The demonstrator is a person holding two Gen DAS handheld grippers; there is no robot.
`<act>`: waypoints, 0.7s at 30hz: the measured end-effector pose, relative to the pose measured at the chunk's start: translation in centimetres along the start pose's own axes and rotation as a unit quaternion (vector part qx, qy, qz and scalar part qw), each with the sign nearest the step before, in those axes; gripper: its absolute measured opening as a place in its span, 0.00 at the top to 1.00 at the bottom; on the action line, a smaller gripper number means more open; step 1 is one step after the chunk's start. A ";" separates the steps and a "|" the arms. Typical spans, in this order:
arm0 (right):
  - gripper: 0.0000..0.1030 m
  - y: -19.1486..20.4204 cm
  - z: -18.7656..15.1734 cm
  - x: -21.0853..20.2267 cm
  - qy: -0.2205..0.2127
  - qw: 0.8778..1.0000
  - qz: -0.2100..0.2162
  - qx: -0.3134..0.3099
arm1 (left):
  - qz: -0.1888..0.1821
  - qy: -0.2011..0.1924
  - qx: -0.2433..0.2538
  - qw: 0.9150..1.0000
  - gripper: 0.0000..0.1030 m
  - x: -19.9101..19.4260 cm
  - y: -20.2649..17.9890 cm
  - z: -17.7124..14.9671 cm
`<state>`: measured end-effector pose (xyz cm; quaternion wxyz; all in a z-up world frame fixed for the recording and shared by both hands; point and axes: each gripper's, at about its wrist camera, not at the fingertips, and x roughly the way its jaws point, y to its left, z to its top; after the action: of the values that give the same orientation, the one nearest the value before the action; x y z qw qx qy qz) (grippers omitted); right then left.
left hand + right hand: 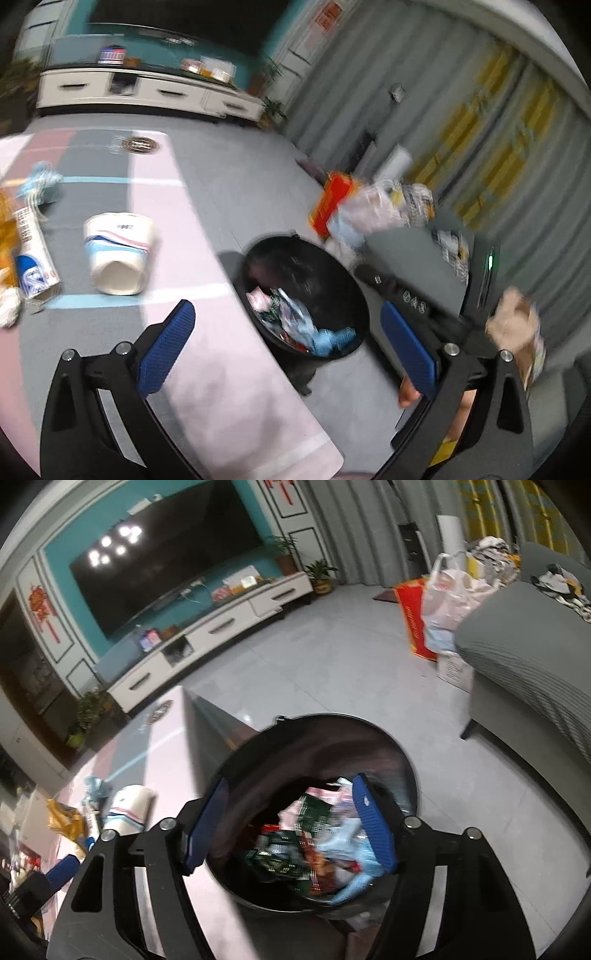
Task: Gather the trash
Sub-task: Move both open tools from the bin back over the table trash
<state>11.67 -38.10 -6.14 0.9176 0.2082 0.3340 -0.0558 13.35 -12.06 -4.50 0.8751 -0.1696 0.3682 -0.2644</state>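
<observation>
Two open grippers hold nothing: in the left wrist view the left gripper (288,354) is wide apart above the table (207,221) edge, beside the black bin (354,295), with a paper cup (120,253) lying near the table's left edge, probably next to collect, and in the right wrist view the right gripper (291,827) hangs open over the bin (406,753), where wrappers (295,849) lie, so it seems to have dropped its piece.

Left claw (291,354) wide apart, empty — right claw (291,827) parted, empty, angled down.

The trash bin (391,753) looks like glossy black plastic, crinkly foil wrappers (288,853) inside. Paper cup (118,254) is matt, worktop (221,369) smooth, hand-held gripper pads (373,827) ribbed blue rubber.
</observation>
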 end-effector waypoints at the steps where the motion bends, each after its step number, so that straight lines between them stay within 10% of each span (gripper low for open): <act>1: 0.30 0.7 -0.1 -0.1 -0.004 1.000 0.004 -0.005 | 0.000 -0.005 -0.018 1.000 0.03 -0.6 0.9 0.0; 11: 0.27 9.0 -1.9 1.0 0.010 0.995 0.054 -0.077 | 0.066 -0.075 -0.019 0.995 0.03 -8.3 7.5 -0.6; 15: 0.26 12.7 -3.0 1.2 0.021 0.988 0.092 -0.123 | 0.058 -0.147 0.061 0.985 0.03 -11.6 8.5 -1.5; 19: 0.25 15.4 -4.4 1.9 0.042 0.982 0.116 -0.142 | 0.136 -0.084 0.094 0.983 0.03 -11.8 10.1 -1.2; 21: 0.25 16.6 -5.1 2.4 0.057 0.980 0.122 -0.149 | 0.209 -0.076 0.118 0.968 0.03 -11.9 10.9 -1.1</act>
<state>14.56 -20.82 -5.45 0.9175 0.1114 0.3627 0.1191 9.19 3.61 -3.98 0.9500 -0.0041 0.2944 -0.1038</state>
